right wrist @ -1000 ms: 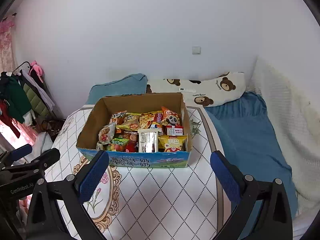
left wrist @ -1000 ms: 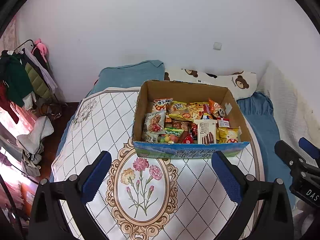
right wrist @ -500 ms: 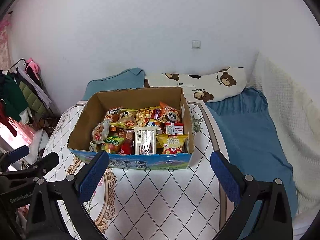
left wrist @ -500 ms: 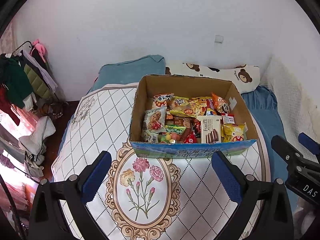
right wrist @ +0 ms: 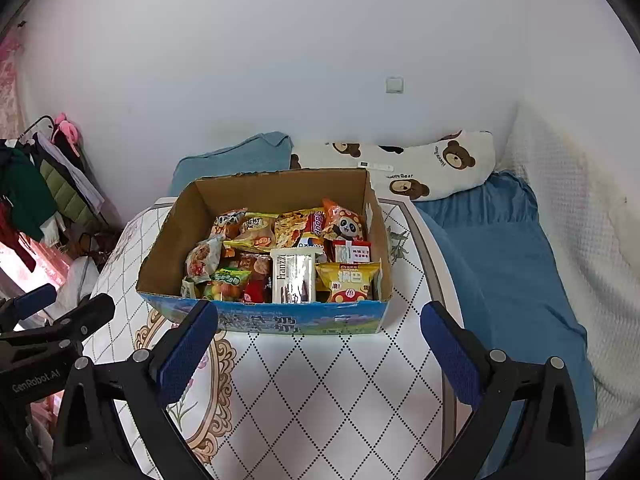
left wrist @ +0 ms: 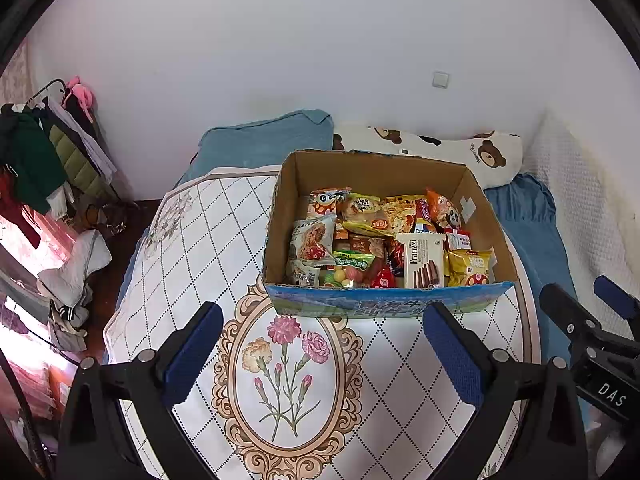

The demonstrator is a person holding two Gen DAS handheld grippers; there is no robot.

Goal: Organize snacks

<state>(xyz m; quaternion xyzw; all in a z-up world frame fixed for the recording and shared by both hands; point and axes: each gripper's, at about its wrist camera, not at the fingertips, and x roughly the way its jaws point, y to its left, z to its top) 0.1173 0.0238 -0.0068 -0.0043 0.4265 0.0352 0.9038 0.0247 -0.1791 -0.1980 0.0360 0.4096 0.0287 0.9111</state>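
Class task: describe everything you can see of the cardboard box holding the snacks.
The cardboard box is open-topped, with plain brown walls inside and a blue printed front panel. It sits upright on a white quilted cover with diamond lines, crowded with snack packets. Neither the left gripper nor the right gripper touches it.

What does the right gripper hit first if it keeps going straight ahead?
Most likely the blue front wall of the cardboard snack box, which sits directly ahead between the open right gripper's fingers. Only patterned tabletop lies before it; depth is uncertain.
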